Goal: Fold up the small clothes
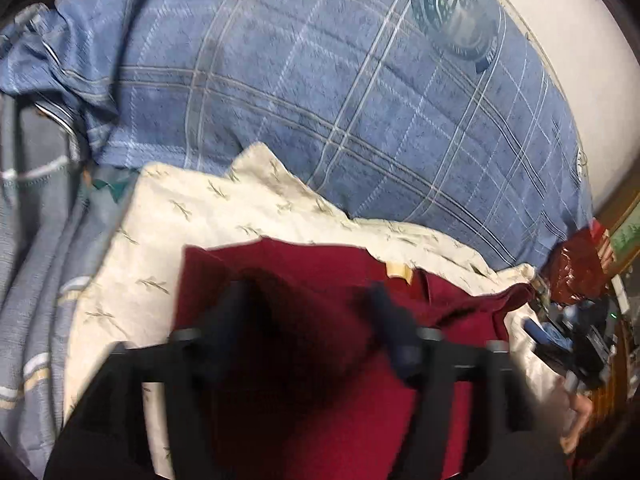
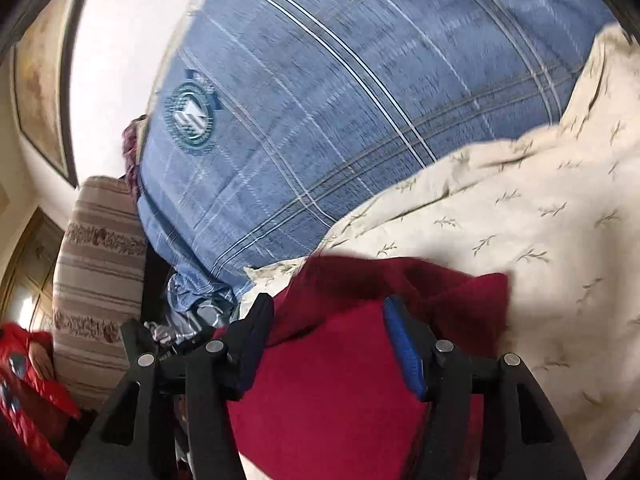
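Two tools in view, one per wrist cam, both over the same dark red garment (image 1: 320, 360).

Left tool (image 1: 310, 292): jaws stand apart w/ a wide gap, red cloth lying beneath and between them, fingers (image 1: 390, 320) blurred. Pads don't look pressed on the cloth; nothing gripped as far as the pic shows. A small pale label (image 1: 398, 270) shows on the garment just beyond the right finger.

Right tool (image 2: 328, 304): jaws also parted, blue pad (image 2: 402, 348) on the right finger clearly visible, left finger black. Red cloth fills the gap between them but sits loose, not pinched. A folded edge of the garment lies just past the fingertips, w/ a corner out to the right.

Garment lies on a cream cloth w/ small leaf sprigs (image 1: 192, 216), which spreads under and beyond it, esp. to the left in the left cam and to the right in the right cam. Farther off is a big blue plaid cover (image 1: 340, 92) w/ a round crest badge (image 1: 454, 20). Beyond that, a white wall (image 2: 120, 60).

Right cam, left side: striped beige cushion or armrest (image 2: 100, 280), and something red and shiny (image 2: 28, 372) at the near left edge. Left cam, far right: cluttered dark area, too small to make out.
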The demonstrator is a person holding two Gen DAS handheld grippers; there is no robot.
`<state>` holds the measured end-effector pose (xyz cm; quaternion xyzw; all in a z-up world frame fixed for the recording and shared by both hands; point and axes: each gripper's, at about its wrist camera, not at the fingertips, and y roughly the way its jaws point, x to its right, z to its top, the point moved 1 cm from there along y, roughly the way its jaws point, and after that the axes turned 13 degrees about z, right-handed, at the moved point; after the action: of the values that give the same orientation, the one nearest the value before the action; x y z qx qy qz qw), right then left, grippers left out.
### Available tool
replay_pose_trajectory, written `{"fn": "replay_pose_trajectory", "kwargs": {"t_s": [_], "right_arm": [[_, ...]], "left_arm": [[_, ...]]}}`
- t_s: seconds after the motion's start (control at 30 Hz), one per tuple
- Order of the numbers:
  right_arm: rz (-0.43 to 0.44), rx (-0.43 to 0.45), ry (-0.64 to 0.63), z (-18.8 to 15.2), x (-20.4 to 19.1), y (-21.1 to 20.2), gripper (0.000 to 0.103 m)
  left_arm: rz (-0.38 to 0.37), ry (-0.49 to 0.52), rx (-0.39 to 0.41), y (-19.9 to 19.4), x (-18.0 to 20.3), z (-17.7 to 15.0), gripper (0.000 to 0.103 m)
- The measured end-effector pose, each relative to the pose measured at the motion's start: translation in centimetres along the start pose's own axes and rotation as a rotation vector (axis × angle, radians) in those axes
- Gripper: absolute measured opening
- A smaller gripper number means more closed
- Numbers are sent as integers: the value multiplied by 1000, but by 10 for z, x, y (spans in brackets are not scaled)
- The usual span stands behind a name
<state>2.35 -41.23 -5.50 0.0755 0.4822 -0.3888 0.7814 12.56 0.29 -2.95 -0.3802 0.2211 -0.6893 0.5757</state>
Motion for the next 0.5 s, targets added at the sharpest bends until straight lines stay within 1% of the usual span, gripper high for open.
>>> {"fn": "replay_pose_trajectory", "kwargs": {"t_s": [0.03,0.07,0.1,0.17,0.23,0.27,0.37,0.47,0.5], "right_arm": [[-14,-25,-22,-3,-5,2,59],[-47,-66,-63,-9,-12,10,59],[-66,-84,-84,-11,-14,16,58],[-120,-131,-133,-13,-19,40,56],[-160,-157,-161,-10,-19,63,55],[-189,-172,-172,-4,-16,78,55],[-293,-199,-178,9,-1,103,55],[-382,-215,-132,18,23,119,53],[-392,-218,-119,19,30,121,53]], "left_arm": [[24,-2,39,-5,-1,0,83],[32,-6,70,-10,-3,2,84],[28,-13,75,-11,-5,4,84],[16,-30,58,-9,-8,5,84],[32,-25,47,-4,-9,4,84],[50,-9,37,0,-9,2,84],[112,9,-4,14,-9,0,84],[162,6,-51,28,-16,-5,84],[181,8,-63,32,-18,-6,84]]}}
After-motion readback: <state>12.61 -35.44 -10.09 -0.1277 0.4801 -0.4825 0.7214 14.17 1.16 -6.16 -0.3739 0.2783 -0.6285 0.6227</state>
